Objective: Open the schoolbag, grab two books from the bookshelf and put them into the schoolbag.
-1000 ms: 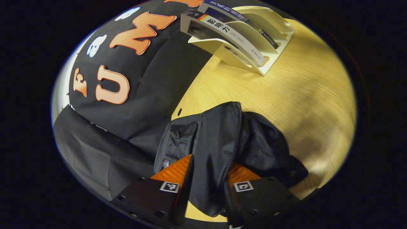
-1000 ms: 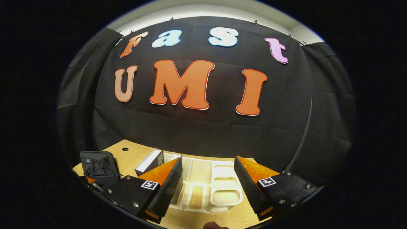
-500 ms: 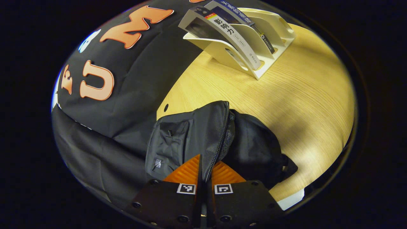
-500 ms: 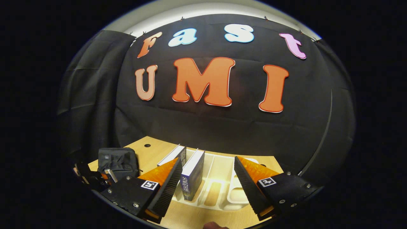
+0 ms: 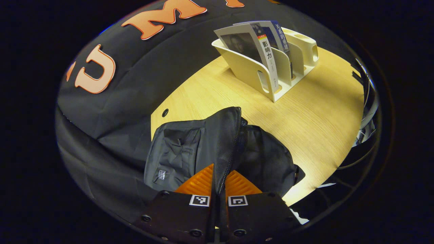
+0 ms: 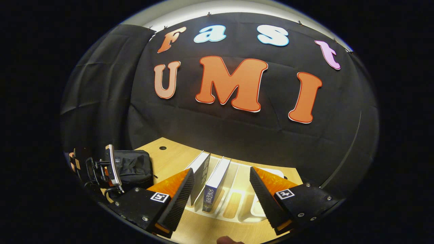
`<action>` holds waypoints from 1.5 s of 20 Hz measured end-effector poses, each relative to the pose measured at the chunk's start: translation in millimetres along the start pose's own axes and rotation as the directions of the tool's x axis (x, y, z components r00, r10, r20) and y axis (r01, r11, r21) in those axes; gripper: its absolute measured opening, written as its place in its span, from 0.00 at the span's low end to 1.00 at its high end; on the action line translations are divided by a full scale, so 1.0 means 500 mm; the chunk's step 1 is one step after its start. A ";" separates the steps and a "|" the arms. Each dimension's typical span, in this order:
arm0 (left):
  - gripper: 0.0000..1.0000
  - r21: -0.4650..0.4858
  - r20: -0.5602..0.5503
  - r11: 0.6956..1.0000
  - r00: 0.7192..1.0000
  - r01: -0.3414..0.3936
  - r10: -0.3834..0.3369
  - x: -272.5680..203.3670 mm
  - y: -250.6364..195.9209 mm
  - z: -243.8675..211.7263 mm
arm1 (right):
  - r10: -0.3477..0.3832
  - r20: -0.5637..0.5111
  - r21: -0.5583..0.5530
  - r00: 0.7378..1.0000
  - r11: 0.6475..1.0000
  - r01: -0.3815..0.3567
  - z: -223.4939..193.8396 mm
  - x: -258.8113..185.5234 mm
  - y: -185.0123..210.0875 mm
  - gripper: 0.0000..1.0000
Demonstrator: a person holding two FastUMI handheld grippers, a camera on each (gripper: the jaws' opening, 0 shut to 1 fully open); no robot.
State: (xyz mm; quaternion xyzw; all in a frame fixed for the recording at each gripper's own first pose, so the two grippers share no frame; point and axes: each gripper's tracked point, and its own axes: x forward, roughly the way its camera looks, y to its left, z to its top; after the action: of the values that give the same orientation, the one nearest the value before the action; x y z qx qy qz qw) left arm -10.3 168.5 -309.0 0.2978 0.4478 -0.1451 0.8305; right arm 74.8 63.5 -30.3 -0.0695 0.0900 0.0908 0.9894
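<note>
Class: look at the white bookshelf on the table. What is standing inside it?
Two books stand side by side in the bookshelf at one end; the other slots are empty. The dividers hide the books' lower parts.

Item count on the surface (image 5: 315,112): one schoolbag, one bookshelf, two books.

One black schoolbag (image 5: 190,149) was recorded. One white bookshelf (image 5: 252,73) was recorded, holding two books: one with a white spine (image 5: 268,57) and one with a dark blue spine (image 6: 213,184), each in its own slot. Two claws were counted, the left claw (image 5: 218,176) and the right claw (image 6: 220,193). One round hole (image 5: 165,112) was noted in the surface.
</note>
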 end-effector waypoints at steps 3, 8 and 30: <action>0.06 0.007 0.033 0.996 0.995 0.092 -0.092 -0.016 0.024 0.012 | -0.014 -0.042 -0.008 0.999 1.000 0.014 0.009 0.019 0.034 0.98; 0.06 0.028 0.062 0.974 0.973 0.223 -0.224 -0.045 0.074 0.018 | -0.039 -0.136 -0.010 0.990 0.999 0.038 0.017 0.068 0.094 0.98; 0.05 0.007 -0.041 0.834 0.834 0.551 -0.550 -0.066 0.160 0.062 | -0.051 -0.712 0.020 0.701 0.995 0.093 -0.152 0.295 0.142 0.93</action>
State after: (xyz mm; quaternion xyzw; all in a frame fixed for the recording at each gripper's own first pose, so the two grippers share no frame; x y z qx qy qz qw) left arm 32.2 210.5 -239.3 0.1665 0.5285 -0.3763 0.7425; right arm 191.5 145.4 -140.9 -0.0758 0.4635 0.0159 0.8827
